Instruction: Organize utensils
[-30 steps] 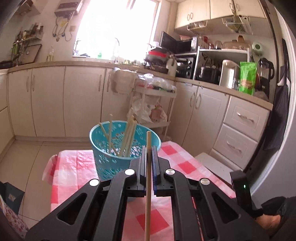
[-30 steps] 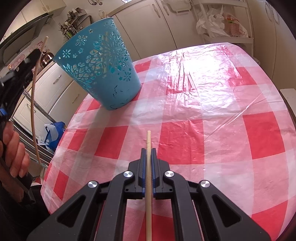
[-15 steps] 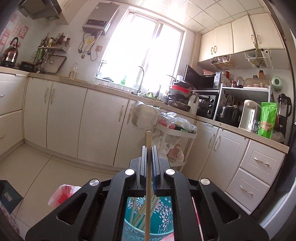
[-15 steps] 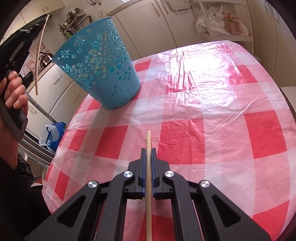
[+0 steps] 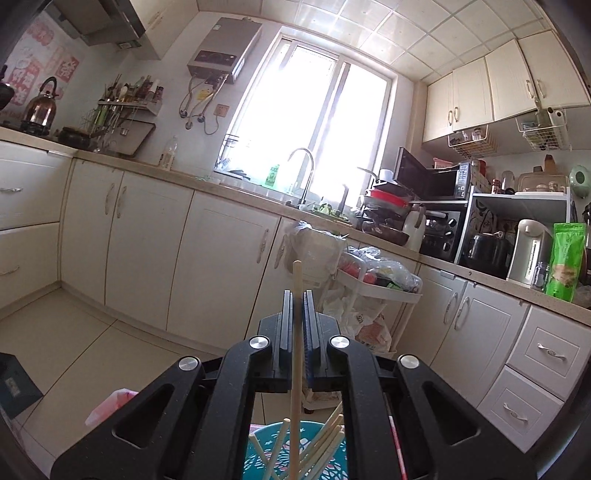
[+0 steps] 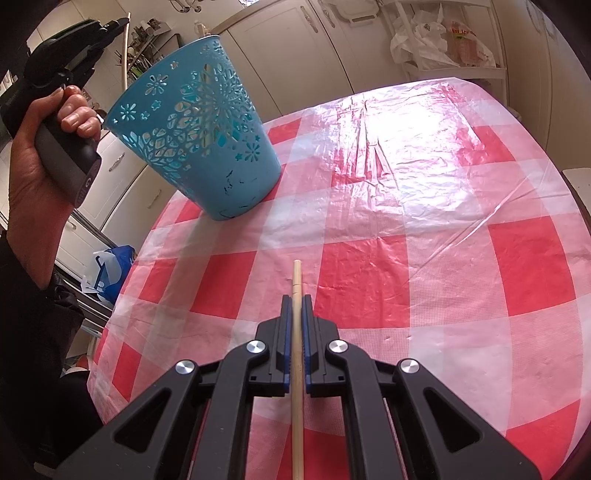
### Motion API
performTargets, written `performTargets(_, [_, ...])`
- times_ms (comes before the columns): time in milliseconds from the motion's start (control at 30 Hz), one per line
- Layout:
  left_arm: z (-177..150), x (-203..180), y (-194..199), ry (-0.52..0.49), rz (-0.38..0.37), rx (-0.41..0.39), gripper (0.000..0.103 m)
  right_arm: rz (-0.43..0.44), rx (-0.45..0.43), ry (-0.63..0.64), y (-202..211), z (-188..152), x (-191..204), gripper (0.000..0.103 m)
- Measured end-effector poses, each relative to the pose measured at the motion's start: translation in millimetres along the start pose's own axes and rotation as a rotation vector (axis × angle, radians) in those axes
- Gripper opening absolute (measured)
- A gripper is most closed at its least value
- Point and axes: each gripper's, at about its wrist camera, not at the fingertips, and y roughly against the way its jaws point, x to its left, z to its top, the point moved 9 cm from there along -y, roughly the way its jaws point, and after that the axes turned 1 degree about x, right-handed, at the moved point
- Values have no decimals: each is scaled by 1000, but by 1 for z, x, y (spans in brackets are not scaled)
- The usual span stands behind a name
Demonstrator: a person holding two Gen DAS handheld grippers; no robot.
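Note:
A teal cut-out basket stands on the red-and-white checked tablecloth at the table's far left. My left gripper is shut on a wooden chopstick and hovers above the basket, where several chopsticks lean. The right wrist view shows that left gripper, held in a hand, up beside the basket's rim with its chopstick hanging down. My right gripper is shut on another chopstick, low over the cloth near the table's front.
Cream kitchen cabinets run along the wall under a bright window. A white cart with plastic bags stands beyond the table. A blue bag lies on the floor at the table's left. The cloth right of the basket is bare.
My left gripper has risen and moved towards the basket with its chopstick, now hovering over its rim. The right gripper and its chopstick have stayed still.

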Motion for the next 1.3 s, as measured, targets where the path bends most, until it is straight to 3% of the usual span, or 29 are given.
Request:
performTargets(433, [-10, -2, -4, -23, 35, 45, 5, 1, -1, -1, 0, 0, 0, 6])
performTargets(667, [-29, -1, -11, -73, 58, 147, 5, 3, -1, -2, 0, 0, 0, 6])
performTargets(900, [-60, 2, -26, -120, 96, 334, 5, 4, -3, -3, 0, 0, 0, 6])
performTargets(1000, [-66, 8, -15, -126, 110, 357, 6, 1, -11, -5, 1, 0, 0, 6])
performTargets(1100, [-65, 16, 9, -119, 126, 344, 20, 2, -31, 3, 6, 2, 2, 6])
performTargets(1167, [-64, 22, 29, -110, 135, 323, 35, 25, -45, -15, 10, 3, 3, 6])
performTargets(1300, [-73, 34, 77, -88, 147, 266, 42, 86, -147, -22, 39, 23, 19, 6])
